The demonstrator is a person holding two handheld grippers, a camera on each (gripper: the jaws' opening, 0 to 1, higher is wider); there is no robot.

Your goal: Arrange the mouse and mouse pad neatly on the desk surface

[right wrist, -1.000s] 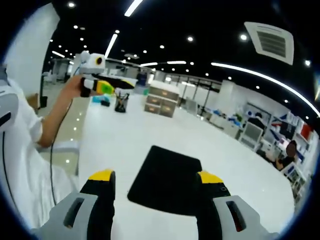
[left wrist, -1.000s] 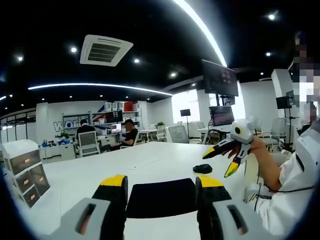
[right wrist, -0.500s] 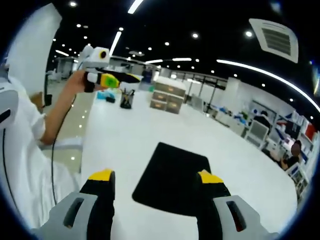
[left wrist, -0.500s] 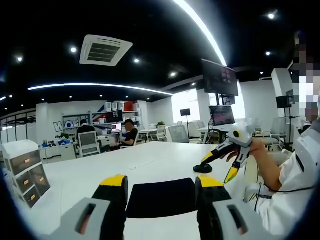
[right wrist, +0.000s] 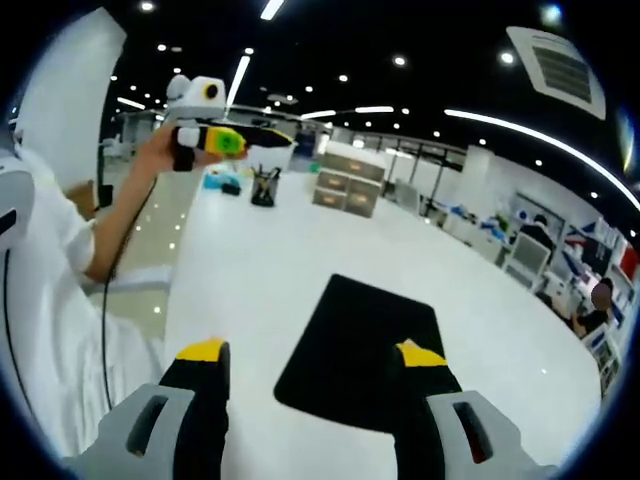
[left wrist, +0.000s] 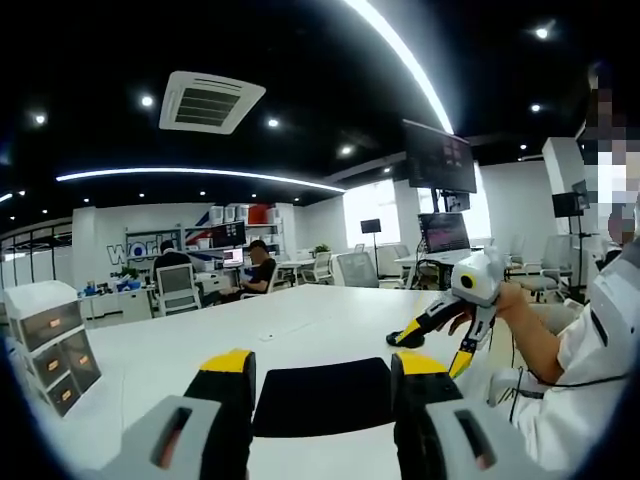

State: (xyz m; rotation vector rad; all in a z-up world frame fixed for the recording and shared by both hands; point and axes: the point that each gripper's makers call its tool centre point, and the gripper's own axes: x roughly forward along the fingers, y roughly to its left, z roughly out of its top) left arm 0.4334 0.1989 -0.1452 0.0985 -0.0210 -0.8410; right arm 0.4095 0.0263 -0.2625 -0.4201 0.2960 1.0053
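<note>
Closing in on the mouse with the right tongs [left wrist: 425, 355], jaws released.

Dropped within the last second from above the worktop [left wrist: 150, 350] to just right of the black mouse pad [left wrist: 320, 395], centre right in the left gripper view. Lower tip now covering the mouse, so cannot tell whether touching it. Probably about to grip or nudge it toward the pad. Holding the left tongs [left wrist: 322, 365] released too, before the pad's near edge, gripping nothing. Nothing lying between mouse and pad. Farther off: drawer unit [left wrist: 45, 340] at lower left, pen holder [right wrist: 265, 187] at upper left of the right gripper view, seated people beyond.
</note>
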